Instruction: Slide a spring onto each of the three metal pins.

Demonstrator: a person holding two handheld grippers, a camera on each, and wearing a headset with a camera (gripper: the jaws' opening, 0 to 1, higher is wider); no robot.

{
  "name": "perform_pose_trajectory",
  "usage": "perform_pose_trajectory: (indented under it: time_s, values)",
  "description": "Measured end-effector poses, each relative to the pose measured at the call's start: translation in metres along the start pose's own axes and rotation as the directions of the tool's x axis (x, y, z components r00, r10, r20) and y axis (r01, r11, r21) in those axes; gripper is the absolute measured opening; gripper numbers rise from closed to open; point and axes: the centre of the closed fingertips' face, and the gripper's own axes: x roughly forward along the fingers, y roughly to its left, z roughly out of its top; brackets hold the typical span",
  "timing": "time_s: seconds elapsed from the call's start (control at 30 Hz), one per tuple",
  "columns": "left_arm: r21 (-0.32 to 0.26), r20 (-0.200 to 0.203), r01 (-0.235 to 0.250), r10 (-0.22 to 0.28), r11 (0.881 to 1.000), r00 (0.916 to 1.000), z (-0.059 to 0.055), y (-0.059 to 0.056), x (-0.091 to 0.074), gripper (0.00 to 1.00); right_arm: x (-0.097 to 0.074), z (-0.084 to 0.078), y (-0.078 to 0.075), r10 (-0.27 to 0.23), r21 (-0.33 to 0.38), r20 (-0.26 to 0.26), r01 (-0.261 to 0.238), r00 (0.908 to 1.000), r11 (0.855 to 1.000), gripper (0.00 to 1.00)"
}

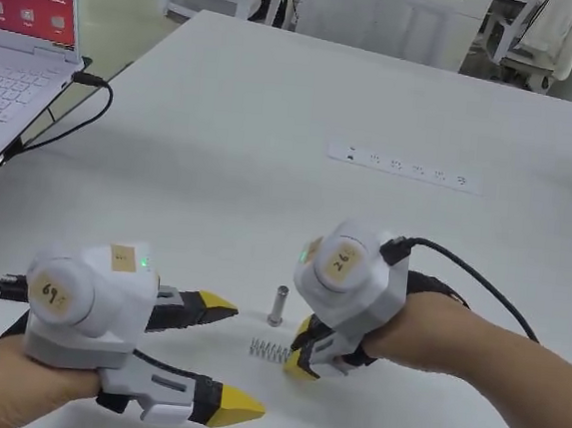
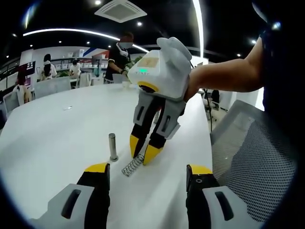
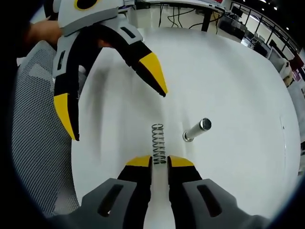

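My right gripper (image 3: pixel 159 161) nips the spring (image 3: pixel 158 138) beside the pin (image 3: pixel 195 131); left gripper (image 1: pixel 238 358) gapes wide. Held only by its end, it may flick loose

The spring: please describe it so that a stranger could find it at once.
On the white table, find the upright metal pin. Beside it lies the spring: a small wire coil, flat on the table, one end between the right claw's yellow tips.
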Motion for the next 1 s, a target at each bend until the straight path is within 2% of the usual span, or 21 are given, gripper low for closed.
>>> perform_pose_trajectory:
  time_s: [0.47, 1.0]
  values:
    - [0.002, -0.003, 0.001, -0.001, 1.0, 1.0, 0.0, -0.001, 0.001, 0.59, -0.002, 0.0, 0.0, -0.013, -0.032, 0.005, 0.013, 0.9999, 0.999, 0.08]
    - [0.012, -0.006, 0.019, -0.018, 1.0, 0.9998, 0.001, -0.006, 0.004, 0.56, -0.022, -0.001, 0.009, -0.008, -0.014, 0.026, 0.008, 0.9996, 1.0, 0.08]
